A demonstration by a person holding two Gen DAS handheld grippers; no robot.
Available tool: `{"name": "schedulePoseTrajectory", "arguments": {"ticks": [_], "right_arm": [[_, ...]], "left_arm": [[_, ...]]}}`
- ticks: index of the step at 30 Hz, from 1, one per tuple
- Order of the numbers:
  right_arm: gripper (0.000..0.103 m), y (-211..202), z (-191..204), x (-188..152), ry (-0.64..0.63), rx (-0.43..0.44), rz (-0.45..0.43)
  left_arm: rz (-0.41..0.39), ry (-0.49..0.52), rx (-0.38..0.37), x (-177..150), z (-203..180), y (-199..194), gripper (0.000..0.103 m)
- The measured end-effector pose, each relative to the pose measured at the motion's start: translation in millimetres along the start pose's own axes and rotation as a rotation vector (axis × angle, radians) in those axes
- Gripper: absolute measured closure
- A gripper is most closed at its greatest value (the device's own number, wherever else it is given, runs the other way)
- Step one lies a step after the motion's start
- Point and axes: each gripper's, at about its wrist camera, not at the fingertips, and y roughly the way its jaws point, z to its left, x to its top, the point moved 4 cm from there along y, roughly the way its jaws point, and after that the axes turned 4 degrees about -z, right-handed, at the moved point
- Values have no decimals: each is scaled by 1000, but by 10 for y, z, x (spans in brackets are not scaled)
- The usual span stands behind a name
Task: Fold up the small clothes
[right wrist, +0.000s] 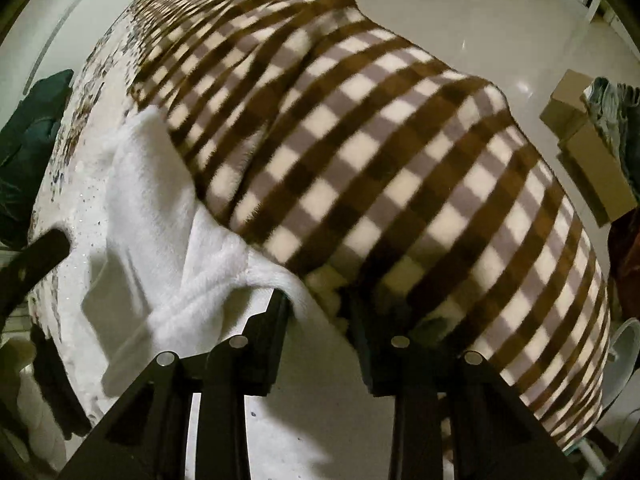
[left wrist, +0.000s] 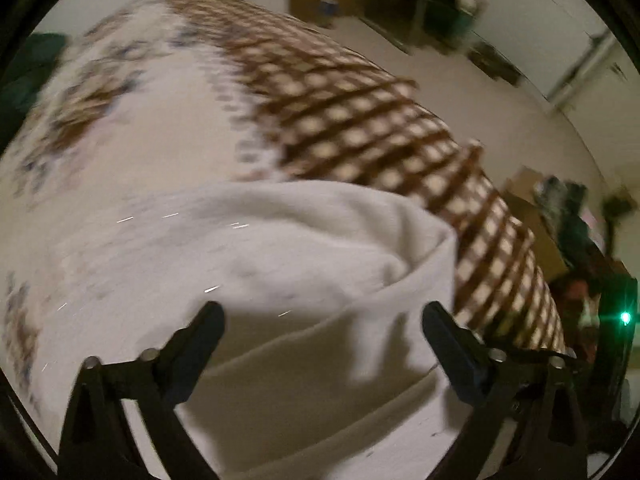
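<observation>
A white fleece garment (left wrist: 304, 264) lies on a bed with a floral sheet (left wrist: 132, 128). My left gripper (left wrist: 322, 320) is open, its fingers spread wide just above the garment's folded edge, holding nothing. In the right wrist view the same white garment (right wrist: 160, 216) runs along the left, its corner bunched at the tip of my right gripper (right wrist: 318, 304). The right jaws stand a little apart with the white cloth lying against the left finger (right wrist: 276, 320); whether they grip it is unclear.
A brown-and-cream checked blanket (right wrist: 380, 160) covers the right side of the bed (left wrist: 360, 120). A dark green cloth (right wrist: 28, 148) lies at the far left. Cardboard boxes (right wrist: 588, 152) stand on the tiled floor (right wrist: 460, 20) to the right. The other gripper's finger (right wrist: 36, 264) shows at left.
</observation>
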Motion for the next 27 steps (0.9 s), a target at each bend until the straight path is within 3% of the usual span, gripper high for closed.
{"name": "schedulePoseTrajectory", "arguments": {"ticks": [1,2,3,4,5,8,13,16,18,21,22,24,26,27], "right_arm": [[69,1,-34,-1,5,2,2],[69,7,-55,-7,13,6,4],[69,4,-89,-26,16,7,4],[69,8,-117,-46,18,6,4],[69,14,-130,-53,20,5,6],[69,14,-111,-7,37,5,12],[69,-321,-122,43,122,33,-47],[69,-499,-72,83,199,140,-80],[59,-477,-3,112,242,234,-50],[59,-237,33,145,355,343,44],[59,-149,34,150,381,362,70],[63,-24,19,104,424,343,88],[85,-12,-49,39,450,319,86],[87,-39,-85,-2,455,312,77]], "left_arm": [[25,3,-29,26,-37,84,27],[53,3,-50,30,-58,173,52],[79,1,-74,31,-75,257,69],[97,-8,-99,22,-73,313,94],[93,-15,-114,10,-57,317,98],[37,-20,-111,-32,81,240,100],[45,-63,-43,-135,372,227,100],[40,-130,-152,-114,407,160,99],[27,-143,-261,-43,293,70,97],[11,-92,-311,97,122,10,70],[13,-78,-312,129,70,11,56],[31,-51,-337,177,-72,43,52],[53,-14,-347,187,-165,58,52],[62,5,-349,223,-201,110,52]]}}
